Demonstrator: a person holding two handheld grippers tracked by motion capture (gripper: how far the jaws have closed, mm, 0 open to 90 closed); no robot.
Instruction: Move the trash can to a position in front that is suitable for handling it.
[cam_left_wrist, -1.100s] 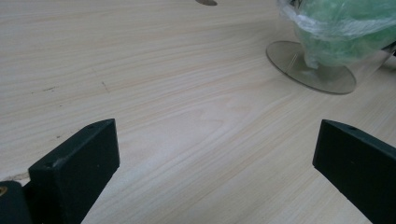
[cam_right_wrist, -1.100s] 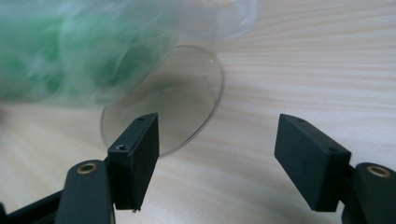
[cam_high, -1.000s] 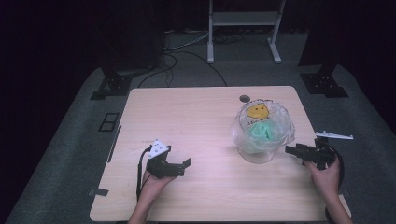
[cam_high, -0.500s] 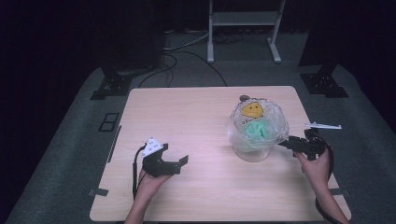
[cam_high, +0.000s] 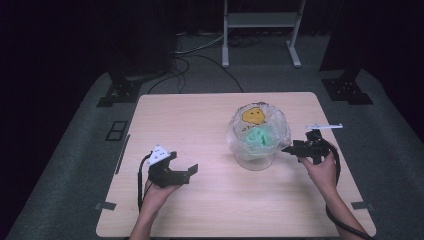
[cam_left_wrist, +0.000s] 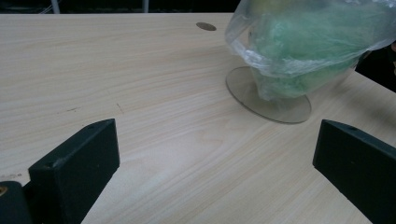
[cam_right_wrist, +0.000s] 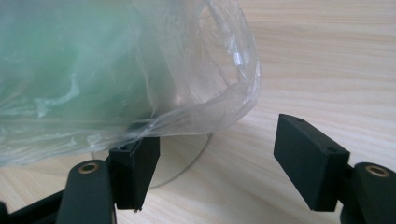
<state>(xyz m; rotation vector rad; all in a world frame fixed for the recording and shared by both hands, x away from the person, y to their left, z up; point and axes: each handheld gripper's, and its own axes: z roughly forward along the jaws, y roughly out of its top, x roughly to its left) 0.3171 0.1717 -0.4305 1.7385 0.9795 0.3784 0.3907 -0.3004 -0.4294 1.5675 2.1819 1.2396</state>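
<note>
A clear plastic bag with a yellow smiley face covers a glass stemmed bowl holding something green; it stands right of the table's middle. My right gripper is open at the bag's right side. In the right gripper view, the bag's loose lower edge drapes over one jaw, and the other jaw stands apart over bare wood, around my right gripper. My left gripper is open near the front left, well short of the bowl. In the left gripper view, the gripper faces the bag and the glass foot.
The light wooden table has bare room at the back and left. A small round brown spot marks the table behind the bowl. Dark floor with cables and stand legs surrounds the table.
My right gripper has moved left and forward up to the bag's side. My left gripper has shifted only slightly to the left. The bowl and bag stay where they were.
</note>
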